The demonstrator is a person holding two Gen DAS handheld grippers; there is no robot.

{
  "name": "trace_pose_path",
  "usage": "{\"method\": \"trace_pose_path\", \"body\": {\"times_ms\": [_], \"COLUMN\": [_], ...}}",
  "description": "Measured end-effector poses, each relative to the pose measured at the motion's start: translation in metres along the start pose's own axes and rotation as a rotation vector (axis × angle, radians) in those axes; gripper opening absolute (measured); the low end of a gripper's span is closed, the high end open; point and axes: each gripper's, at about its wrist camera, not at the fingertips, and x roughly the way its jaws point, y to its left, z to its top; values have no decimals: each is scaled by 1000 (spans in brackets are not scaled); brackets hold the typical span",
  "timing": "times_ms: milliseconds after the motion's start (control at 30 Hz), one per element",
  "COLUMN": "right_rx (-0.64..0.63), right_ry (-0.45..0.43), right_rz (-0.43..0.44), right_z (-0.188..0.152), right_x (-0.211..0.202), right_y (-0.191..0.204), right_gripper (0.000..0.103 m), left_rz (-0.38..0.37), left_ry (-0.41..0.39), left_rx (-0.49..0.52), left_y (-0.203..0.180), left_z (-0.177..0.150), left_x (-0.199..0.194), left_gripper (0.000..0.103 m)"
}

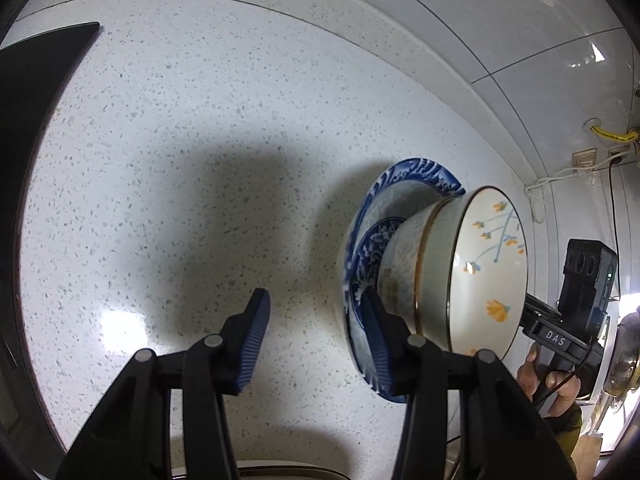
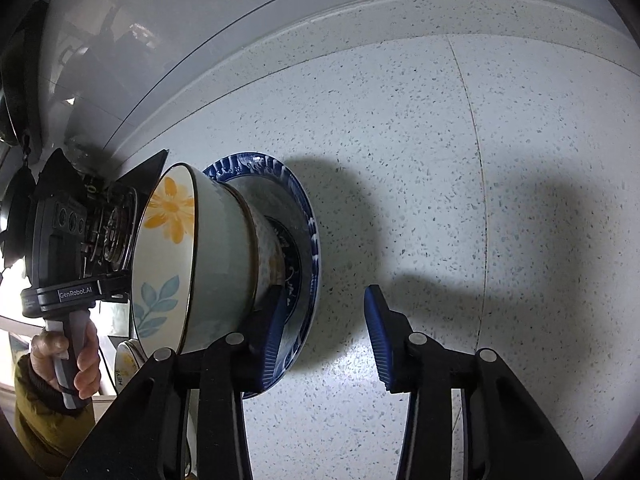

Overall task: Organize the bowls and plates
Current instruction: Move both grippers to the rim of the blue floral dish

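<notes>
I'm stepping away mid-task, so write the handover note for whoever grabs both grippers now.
Left gripper: open, straddling the blue plate rim, pads not pressing.
Right gripper: open, straddling the same rim on the opposite side.
Things: plate on the speckled counter; gold-rimmed bowl on it, flower bowl nested on top.
Done: bowls stacked on the plate.
Left: close both grippers on the rim, then probably carry the stack away.

Both views are bright and sharp, with strong fisheye bending and dark corners. Soft grey shadows fall on the speckled countertop [image 1: 208, 128] beside the stacked bowls [image 2: 192, 264]. A glare patch shines on the countertop's near part.
</notes>
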Motion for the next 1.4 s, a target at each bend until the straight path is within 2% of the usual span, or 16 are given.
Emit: {"method": "trace_pose_path", "body": {"times_ms": [233,367,567,733,800,900,1000,1067,1133,1167,1267,1400], "right_rx": [22,48,84,128,141,161,182,199,211,217,200,164], "right_ry": [-22,-61,-157,-233,-260,-294,-319,-326,-325,-325,-307,-272], "right_rz": [-10,-20,-108,-157,-171,-165,-167,-164,-160,-154,-138,-133], "right_z": [-2,-10,-35,-68,-80,-89,-96,-96,-96,-95,-88,-78], "right_x": [-3,-14,-49,-82,-91,-94,-98,-97,-96,-94,-89,-85], "right_y": [-8,-14,2,18,24,36,34,33,33,33,36,33], "right_gripper": [37,37,37,37,37,37,37,37,37,37,37,37], "left_rz": [26,13,-20,-36,-9,86,213,245,198,137,33,-23], "left_ry": [-49,-72,-117,-146,-141,-165,-226,-275,-294,-286,-238,-140], "left_rx": [8,19,84,123,146,197,224,240,228,206,217,200], "left_y": [-2,-6,-11,5,15,32,53,57,59,58,43,24], "left_z": [-7,-14,-33,-74,-93,-125,-154,-162,-159,-152,-131,-98], "left_x": [-19,-35,-77,-139,-168,-230,-298,-323,-324,-312,-257,-170], "left_gripper": [45,45,45,45,45,45,45,45,45,45,45,45]}}
